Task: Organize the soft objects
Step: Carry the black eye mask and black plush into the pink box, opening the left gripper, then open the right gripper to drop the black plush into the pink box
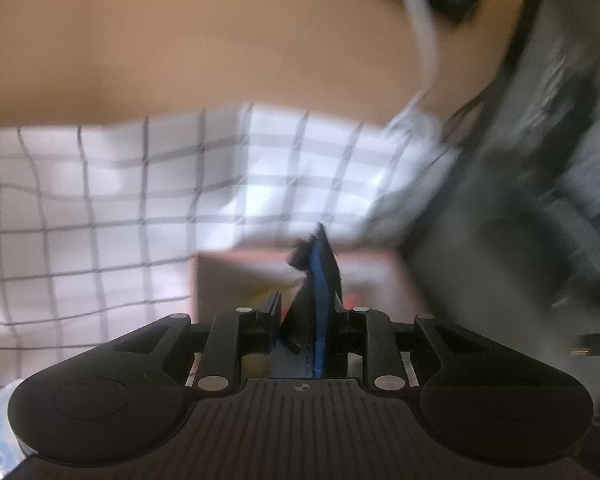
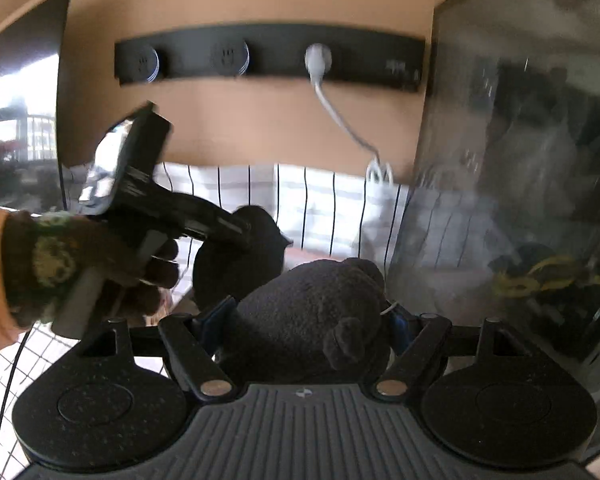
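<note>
A dark brown plush toy [image 2: 300, 312] with a small round ear fills my right gripper [image 2: 308, 322]. Its blue pads [image 2: 214, 320] press on the toy's two sides, so it is shut on the toy. In the right wrist view a gloved hand [image 2: 60, 268] with an orange sleeve holds my left gripper [image 2: 236, 236], whose tip meets a dark rounded soft object [image 2: 240, 268] held above the table. In the blurred left wrist view the left gripper [image 1: 306, 308] stands narrow on a thin dark piece [image 1: 300, 304] beside a blue strip [image 1: 320, 300].
A white checked cloth [image 1: 100, 200] covers the table against a tan wall [image 2: 260, 120]. A black socket strip [image 2: 268, 56] carries a white plug and cable [image 2: 340, 116]. A dark glossy panel [image 2: 520, 160] stands on the right. A brownish box [image 1: 236, 276] lies below the left gripper.
</note>
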`<state>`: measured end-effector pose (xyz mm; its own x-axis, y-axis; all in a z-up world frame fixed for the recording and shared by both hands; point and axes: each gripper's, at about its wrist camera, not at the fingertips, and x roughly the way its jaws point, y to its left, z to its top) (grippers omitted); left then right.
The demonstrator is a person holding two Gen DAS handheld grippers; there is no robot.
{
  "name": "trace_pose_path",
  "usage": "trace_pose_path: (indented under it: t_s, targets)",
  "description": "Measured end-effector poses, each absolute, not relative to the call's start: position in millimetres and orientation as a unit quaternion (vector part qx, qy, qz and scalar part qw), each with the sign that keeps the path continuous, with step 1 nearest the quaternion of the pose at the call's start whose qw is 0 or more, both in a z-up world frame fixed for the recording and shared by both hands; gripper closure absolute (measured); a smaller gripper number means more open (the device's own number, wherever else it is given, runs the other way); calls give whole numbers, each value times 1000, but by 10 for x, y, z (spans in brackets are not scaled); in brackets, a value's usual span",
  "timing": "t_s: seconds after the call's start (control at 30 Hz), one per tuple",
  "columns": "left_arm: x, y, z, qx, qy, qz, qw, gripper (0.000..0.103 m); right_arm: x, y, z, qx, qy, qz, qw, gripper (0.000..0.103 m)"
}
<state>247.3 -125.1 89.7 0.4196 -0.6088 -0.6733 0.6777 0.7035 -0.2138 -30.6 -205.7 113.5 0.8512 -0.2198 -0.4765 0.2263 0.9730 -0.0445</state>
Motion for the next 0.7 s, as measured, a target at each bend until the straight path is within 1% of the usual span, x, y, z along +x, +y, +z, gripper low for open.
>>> trace_pose_path:
  t_s: [0.13,0.27,0.37,0.57,0.7]
  targets:
    - [2596,-1188,823,40,385,-349,854,77,-186,-2105,1034,9,261,-113,959,26]
    - [2687,-988,998,-9,373,-360,855,77,17,-2143,1030,2,259,-109,960,26]
    - [2699,-897,1126,-25,369,-377,849,77,254,-2180,1036,3,257,-106,961,26]
    - [2456,-573,1464,-41,339,-398,852,77,879,-2217,1012,-7,243,-123,962,26]
    - [2145,-217,1502,-44,336,-403,850,77,1412,-2238,792,4,270,-127,954,26]
